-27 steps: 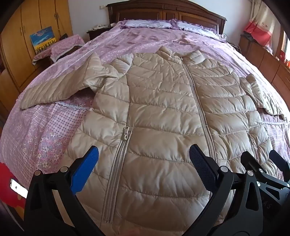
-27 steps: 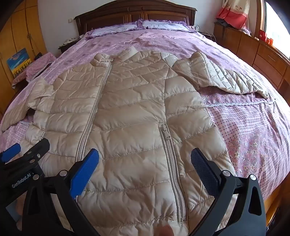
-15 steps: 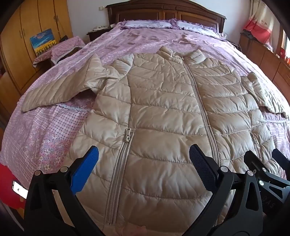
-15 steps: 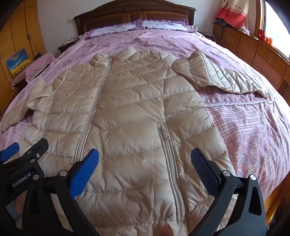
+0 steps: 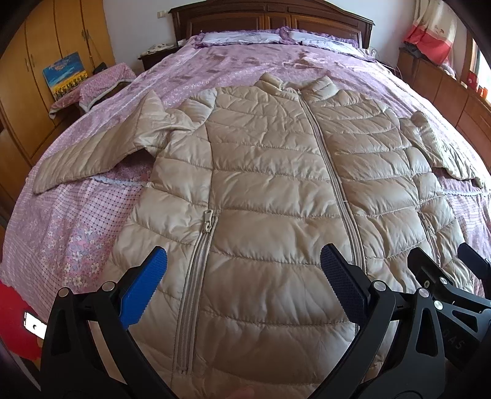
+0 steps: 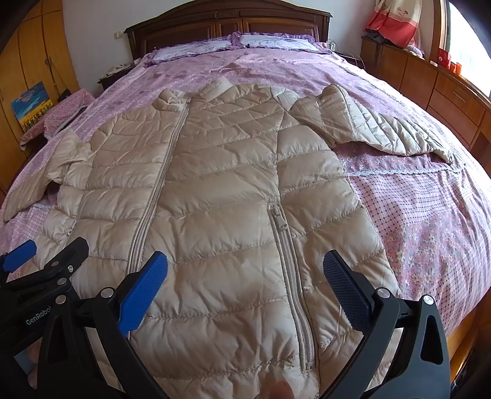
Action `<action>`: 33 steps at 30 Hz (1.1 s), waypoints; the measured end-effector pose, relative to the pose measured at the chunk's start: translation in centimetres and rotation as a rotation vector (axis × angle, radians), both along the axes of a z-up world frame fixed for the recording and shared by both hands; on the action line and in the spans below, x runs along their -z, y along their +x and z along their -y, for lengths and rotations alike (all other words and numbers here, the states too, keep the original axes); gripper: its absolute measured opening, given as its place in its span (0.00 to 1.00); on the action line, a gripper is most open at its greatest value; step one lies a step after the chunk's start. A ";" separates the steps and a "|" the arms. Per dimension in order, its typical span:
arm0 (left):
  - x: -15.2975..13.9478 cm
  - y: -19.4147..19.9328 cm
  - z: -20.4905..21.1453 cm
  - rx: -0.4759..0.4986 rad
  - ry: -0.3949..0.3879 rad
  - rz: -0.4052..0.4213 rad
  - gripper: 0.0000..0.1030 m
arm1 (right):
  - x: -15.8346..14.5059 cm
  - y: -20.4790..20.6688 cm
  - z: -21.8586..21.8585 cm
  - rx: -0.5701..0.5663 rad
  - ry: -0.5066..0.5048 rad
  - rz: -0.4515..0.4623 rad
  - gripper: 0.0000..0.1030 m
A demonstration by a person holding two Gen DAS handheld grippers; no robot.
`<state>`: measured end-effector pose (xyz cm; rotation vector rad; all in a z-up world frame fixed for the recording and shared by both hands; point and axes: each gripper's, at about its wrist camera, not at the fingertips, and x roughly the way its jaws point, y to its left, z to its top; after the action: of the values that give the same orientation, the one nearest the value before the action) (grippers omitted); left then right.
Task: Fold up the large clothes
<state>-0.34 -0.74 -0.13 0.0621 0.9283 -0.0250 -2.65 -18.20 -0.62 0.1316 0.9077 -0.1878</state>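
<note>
the left gripper [image 5: 244,285] has its jaws spread wide and holds nothing; its blue pads [image 5: 144,291] hang above the lower front of the jacket [image 5: 270,184], one on each side of the left pocket zip [image 5: 196,276]. whether the pads brush the fabric cannot be told. the right gripper [image 6: 245,285] is spread just as wide, also holding nothing, with the right pocket zip [image 6: 291,276] between its pads [image 6: 142,291].

since the earlier frames little has changed. in the left view the jacket sat a touch higher and more to the left, so this gripper has drifted slightly; in the right view the scene is almost the same, the jaws no wider or narrower than before.

both grippers sit side by side at the hem end, pointing along the jacket toward the collar and the headboard [image 5: 270,18]. the right gripper shows at the lower right edge of the left view [image 5: 445,285], and the left gripper at the lower left edge of the right view [image 6: 46,261], so they are near each other.

the jacket lies flat, front up and zipped, on the bed [image 6: 414,214], its sleeves [image 5: 92,153] spread out to both sides on the purple cover.
</note>
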 end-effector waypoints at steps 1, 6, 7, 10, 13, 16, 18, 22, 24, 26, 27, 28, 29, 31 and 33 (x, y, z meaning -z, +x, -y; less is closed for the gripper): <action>0.1 0.0 0.0 -0.003 0.000 -0.003 0.97 | 0.1 -0.1 0.0 0.000 -0.001 -0.002 0.95; 0.2 0.0 0.0 -0.006 -0.002 -0.006 0.97 | 0.3 -0.2 0.0 -0.004 0.001 -0.010 0.95; 0.2 0.0 -0.1 -0.006 -0.001 -0.006 0.97 | 0.3 -0.2 -0.1 -0.004 0.001 -0.010 0.95; 0.2 0.0 -0.1 -0.006 -0.002 -0.006 0.97 | 0.3 -0.2 -0.1 -0.004 0.000 -0.010 0.95; 0.2 -0.1 -0.1 -0.008 -0.003 -0.008 0.97 | 0.3 -0.2 0.1 -0.002 0.003 -0.011 0.95; 0.3 -0.1 -0.3 -0.011 -0.005 -0.012 0.97 | 0.3 -0.2 0.1 -0.002 0.004 -0.012 0.95; 0.3 -0.2 -0.3 -0.012 -0.006 -0.012 0.97 | 0.3 -0.3 0.1 -0.002 0.004 -0.011 0.95; 0.3 -0.2 -0.3 -0.011 -0.005 -0.013 0.97 | 0.3 -0.2 0.1 -0.001 0.004 -0.012 0.95; 0.3 -0.2 -0.3 -0.011 -0.004 -0.013 0.97 | 0.3 -0.2 0.1 0.000 0.004 -0.012 0.95; 0.3 -0.2 -0.3 -0.011 -0.004 -0.013 0.97 | 0.4 -0.2 0.1 0.000 0.005 -0.013 0.95; 0.3 -0.2 -0.3 -0.010 -0.004 -0.013 0.97 | 0.4 -0.3 0.1 0.000 0.005 -0.014 0.95; 0.3 -0.2 -0.3 -0.011 -0.004 -0.013 0.97 | 0.4 -0.3 0.1 0.000 0.005 -0.015 0.95; 0.3 -0.2 -0.3 -0.012 -0.004 -0.013 0.97 | 0.4 -0.3 0.1 0.000 0.005 -0.015 0.95; 0.3 -0.2 -0.3 -0.011 -0.004 -0.013 0.97 | 0.5 -0.3 0.1 0.000 0.006 -0.016 0.95; 0.3 -0.2 -0.4 -0.013 -0.005 -0.013 0.97 | 0.5 -0.3 0.1 0.000 0.006 -0.016 0.95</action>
<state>-0.55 -0.38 -0.43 0.0519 0.9414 -0.0159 -2.94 -18.25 -1.10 0.1355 0.9242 -0.1867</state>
